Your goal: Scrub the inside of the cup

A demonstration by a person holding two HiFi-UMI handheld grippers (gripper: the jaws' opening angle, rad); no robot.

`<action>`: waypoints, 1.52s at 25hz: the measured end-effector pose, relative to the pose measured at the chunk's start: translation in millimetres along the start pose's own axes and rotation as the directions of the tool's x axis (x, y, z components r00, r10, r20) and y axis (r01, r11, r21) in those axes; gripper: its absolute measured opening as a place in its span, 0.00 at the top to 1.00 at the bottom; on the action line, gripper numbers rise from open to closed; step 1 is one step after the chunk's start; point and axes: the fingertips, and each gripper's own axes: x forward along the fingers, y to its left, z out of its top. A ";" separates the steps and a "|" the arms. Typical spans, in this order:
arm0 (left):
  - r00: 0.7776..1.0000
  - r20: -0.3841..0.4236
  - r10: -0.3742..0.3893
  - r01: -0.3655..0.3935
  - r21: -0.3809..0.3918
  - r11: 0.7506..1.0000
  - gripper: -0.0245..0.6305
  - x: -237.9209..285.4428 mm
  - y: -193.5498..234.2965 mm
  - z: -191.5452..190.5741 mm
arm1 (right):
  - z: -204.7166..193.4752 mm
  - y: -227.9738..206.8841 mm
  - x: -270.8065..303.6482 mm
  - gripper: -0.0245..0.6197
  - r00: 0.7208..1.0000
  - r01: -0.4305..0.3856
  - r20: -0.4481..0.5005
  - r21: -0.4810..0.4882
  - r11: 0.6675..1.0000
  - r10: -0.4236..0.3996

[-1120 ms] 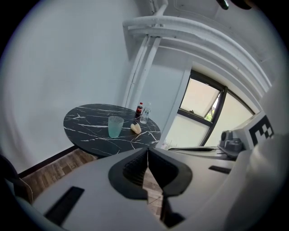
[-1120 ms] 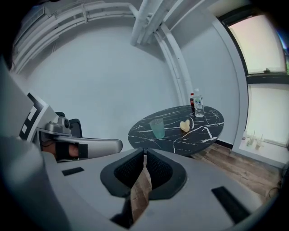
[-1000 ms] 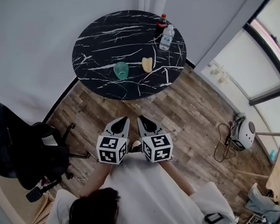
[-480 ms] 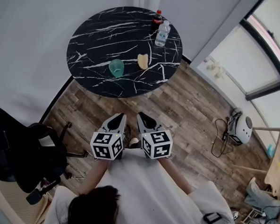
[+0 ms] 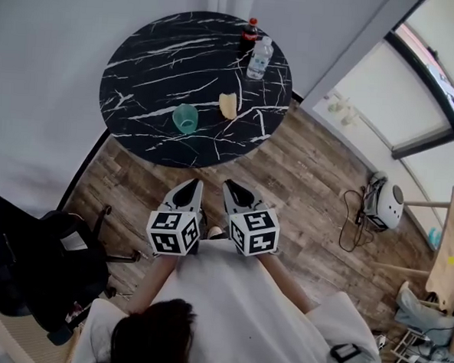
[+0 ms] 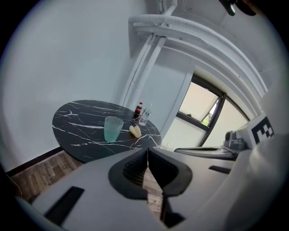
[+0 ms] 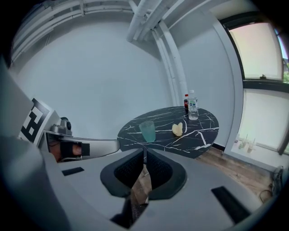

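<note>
Overhead, round marble table (image 5: 142,72); wood floor (image 5: 304,181)

- Cup (image 5: 185,118): translucent green with a dimpled wall, upright, mouth up. It stands on the table (image 5: 142,72), well ahead of the left gripper (image 5: 190,185) and touching neither gripper.
- Sponge (image 5: 228,105): a pale yellow, lumpy piece lying on the table near the cup's right side, apart from it. It is well ahead of the right gripper (image 5: 230,186).

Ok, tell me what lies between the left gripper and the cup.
Just wood floor, then bare tabletop up to the cup, per the head view.
</note>
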 end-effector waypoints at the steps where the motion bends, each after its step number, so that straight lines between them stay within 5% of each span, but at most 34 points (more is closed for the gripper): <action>1: 1.000 -0.003 -0.003 0.003 -0.004 1.000 0.94 3.2 2.7 2.0 | 1.7 -1.4 3.7 0.90 1.000 0.005 -0.002 0.000 1.000 -0.005; 10: 1.000 -0.022 -0.019 0.019 -0.036 0.999 0.94 34.8 38.2 26.3 | 25.3 -11.6 44.1 0.90 0.999 0.041 -0.023 0.003 0.999 -0.040; 15: 0.998 -0.049 -0.044 0.048 0.075 0.996 0.94 54.2 61.8 46.2 | 36.7 -18.2 70.2 0.90 0.998 0.062 -0.035 0.060 0.996 -0.060; 29: 0.992 -0.074 -0.098 0.106 0.116 0.988 0.94 83.5 148.0 92.6 | 69.4 -25.7 130.5 0.90 0.987 0.160 -0.047 0.100 0.982 -0.156; 38: 0.970 -0.151 -0.192 0.217 0.167 0.962 0.79 103.9 164.1 97.6 | 82.1 -30.7 145.1 0.90 0.986 0.164 -0.014 0.216 0.963 -0.165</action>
